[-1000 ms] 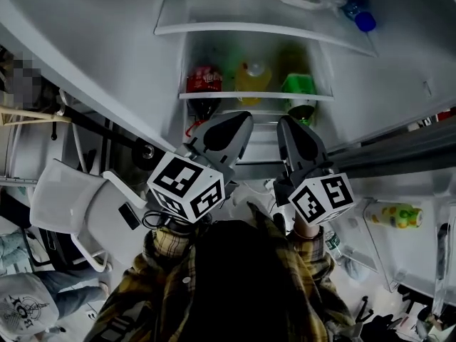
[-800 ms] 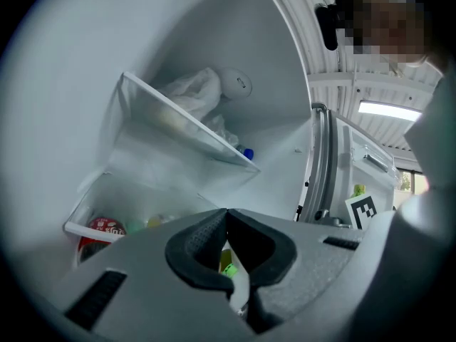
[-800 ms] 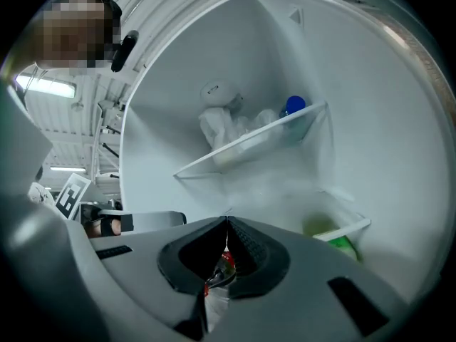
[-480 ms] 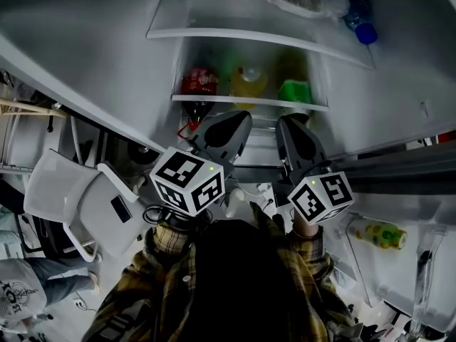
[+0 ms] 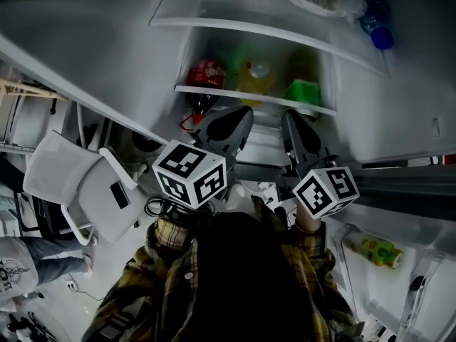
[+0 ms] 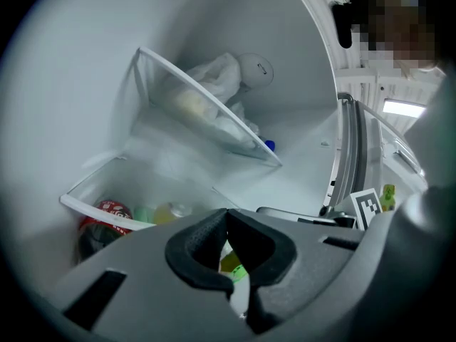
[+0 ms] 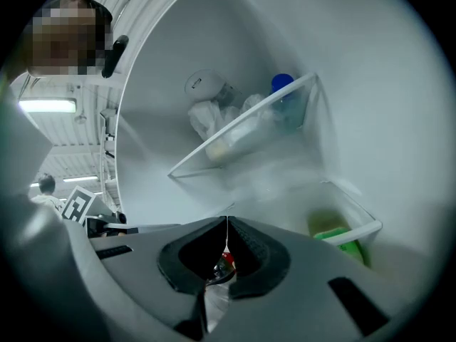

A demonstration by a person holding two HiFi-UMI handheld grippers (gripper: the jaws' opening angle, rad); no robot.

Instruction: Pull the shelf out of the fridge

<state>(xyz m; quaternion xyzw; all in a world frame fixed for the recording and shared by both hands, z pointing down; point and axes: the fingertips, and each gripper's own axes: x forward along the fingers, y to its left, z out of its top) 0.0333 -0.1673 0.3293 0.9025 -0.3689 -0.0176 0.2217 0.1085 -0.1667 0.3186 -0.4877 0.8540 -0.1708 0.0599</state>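
The fridge stands open. Its lower glass shelf (image 5: 253,98) carries a red cola bottle (image 5: 205,73), a yellow bottle (image 5: 255,77) and a green pack (image 5: 303,91). The upper shelf (image 5: 263,30) holds plastic bags and a blue-capped bottle (image 5: 381,38). My left gripper (image 5: 244,112) and right gripper (image 5: 291,117) hang side by side just in front of and below the lower shelf's front edge, both shut and holding nothing. In the left gripper view the gripper (image 6: 226,212) sits below the shelf rim (image 6: 78,204); in the right gripper view the gripper (image 7: 227,221) sits left of the rim (image 7: 356,230).
A white chair (image 5: 78,191) stands left of the fridge. The open fridge door on the right has a yellow-green bottle (image 5: 376,248) in its rack. A person (image 5: 21,276) is at the lower left. The fridge's side walls close in on both grippers.
Both grippers have drifted a little and sunk slightly in front of the fridge, still shut and side by side. Nothing on the shelves has moved.
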